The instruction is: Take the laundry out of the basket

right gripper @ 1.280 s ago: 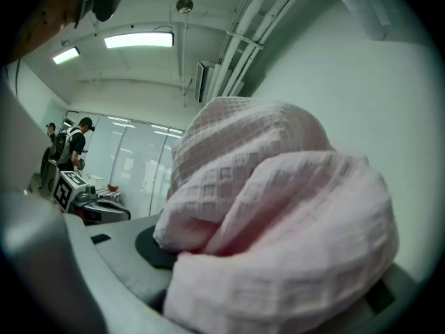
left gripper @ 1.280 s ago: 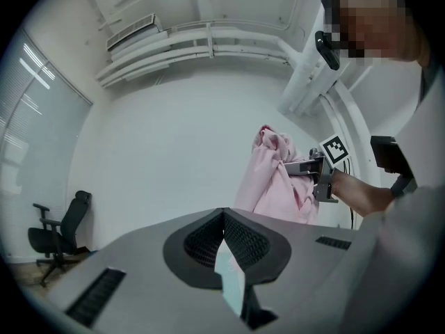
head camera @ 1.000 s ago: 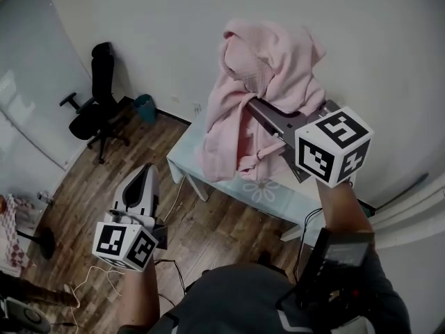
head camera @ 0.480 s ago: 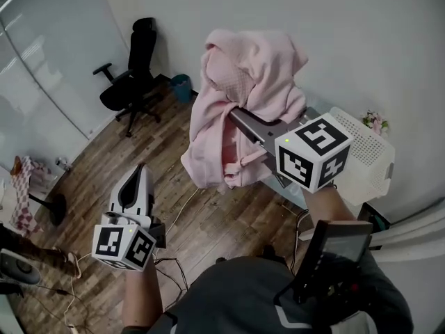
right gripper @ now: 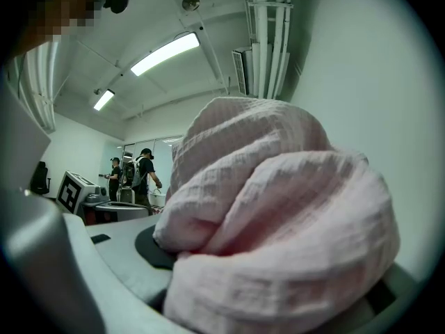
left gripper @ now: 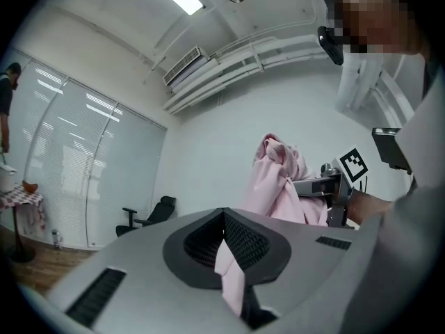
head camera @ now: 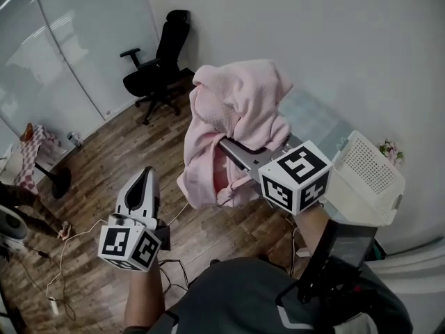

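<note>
Right gripper [head camera: 228,146] is raised in front of the person with its 2 jaws partway apart and clamped on a thick bunch of the pink garment [head camera: 240,106]. In the right gripper view the waffle-textured cloth fills the gap between the jaws and bulges over them. The garment drapes from that grip in loose folds, hanging in the air above the wooden floor [head camera: 104,158] and fully clear of the white laundry basket [head camera: 365,179]. The basket sits to the right, just beside the right gripper's marker cube, near the edge of a glass-topped table [head camera: 313,113].

Left gripper [head camera: 147,181] is held lower, well apart from the garment, pointing forward over the floor. Its jaws are closed together, and the left gripper view shows a narrow pink strip [left gripper: 231,277] caught in the seam between them. A black office chair [head camera: 163,58] stands by the far wall.
</note>
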`<action>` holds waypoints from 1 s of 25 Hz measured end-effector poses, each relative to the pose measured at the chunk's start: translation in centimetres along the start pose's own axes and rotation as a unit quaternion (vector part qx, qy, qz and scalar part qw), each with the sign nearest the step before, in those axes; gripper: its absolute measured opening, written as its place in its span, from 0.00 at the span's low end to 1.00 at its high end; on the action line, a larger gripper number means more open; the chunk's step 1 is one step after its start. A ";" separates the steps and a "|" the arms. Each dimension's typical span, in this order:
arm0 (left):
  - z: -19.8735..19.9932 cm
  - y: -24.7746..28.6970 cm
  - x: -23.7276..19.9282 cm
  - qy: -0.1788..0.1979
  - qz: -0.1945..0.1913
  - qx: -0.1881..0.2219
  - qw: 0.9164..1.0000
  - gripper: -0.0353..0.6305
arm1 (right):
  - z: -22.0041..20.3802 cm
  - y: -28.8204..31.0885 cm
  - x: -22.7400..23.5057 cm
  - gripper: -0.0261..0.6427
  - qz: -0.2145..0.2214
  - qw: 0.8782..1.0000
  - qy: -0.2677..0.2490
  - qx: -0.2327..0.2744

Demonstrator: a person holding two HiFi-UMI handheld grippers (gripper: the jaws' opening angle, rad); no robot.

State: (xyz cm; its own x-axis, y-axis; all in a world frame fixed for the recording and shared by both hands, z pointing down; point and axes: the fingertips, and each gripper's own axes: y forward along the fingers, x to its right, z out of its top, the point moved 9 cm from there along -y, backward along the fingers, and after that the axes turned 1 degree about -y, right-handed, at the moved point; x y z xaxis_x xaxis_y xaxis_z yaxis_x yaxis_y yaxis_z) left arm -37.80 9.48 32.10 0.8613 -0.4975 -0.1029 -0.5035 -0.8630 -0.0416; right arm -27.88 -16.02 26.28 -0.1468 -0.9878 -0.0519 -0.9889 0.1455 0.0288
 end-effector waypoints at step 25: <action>-0.8 1.0 0.1 0.004 0.050 -0.022 0.998 0.07 | -1.8 0.6 0.3 0.44 0.012 1.000 0.003 -0.008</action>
State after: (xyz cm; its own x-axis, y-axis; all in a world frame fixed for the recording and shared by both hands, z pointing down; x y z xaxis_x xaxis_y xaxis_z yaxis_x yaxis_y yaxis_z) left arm -38.16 8.49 32.89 0.8076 -0.5820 -0.0956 -0.5837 -0.8119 0.0123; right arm -28.51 -16.30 28.07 -0.1695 -0.9845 -0.0457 -0.9848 0.1674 0.0464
